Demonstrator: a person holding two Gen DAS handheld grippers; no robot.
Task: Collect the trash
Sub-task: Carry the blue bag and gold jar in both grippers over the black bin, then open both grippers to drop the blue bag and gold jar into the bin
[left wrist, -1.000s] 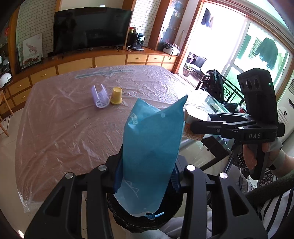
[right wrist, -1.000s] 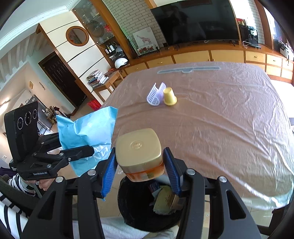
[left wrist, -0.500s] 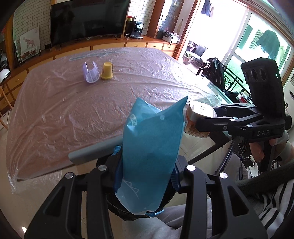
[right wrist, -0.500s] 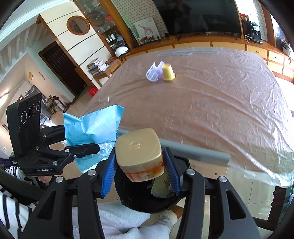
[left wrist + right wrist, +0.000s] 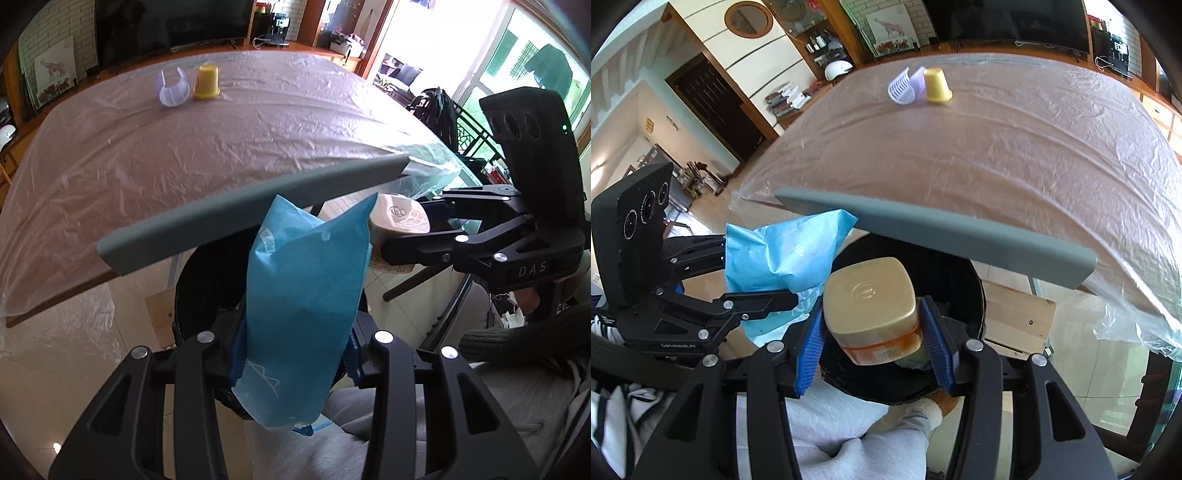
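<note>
Below table edge: 1 black bin [image 5: 960, 295], contents unclear.
Left gripper [image 5: 295, 354]: clamped on 1 blue pouch [image 5: 303, 302].
Right gripper [image 5: 875, 347]: clamped on 1 gold-lidded jar [image 5: 873, 306].
Table [image 5: 1015, 147], 12 o'clock: 1 yellow cup [image 5: 937, 85], 1 lilac basket [image 5: 905, 88].

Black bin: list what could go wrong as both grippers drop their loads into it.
1. The blue packet held by the left gripper stands tall and sits near the black bin rim in the right wrist view; released there, it may tip out onto the floor.
2. The gold-lidded jar in the right gripper looks rigid; dropped, it could bounce or tilt the bin.
3. The grippers are close together under the grey table edge, so they might knock each other.
</note>
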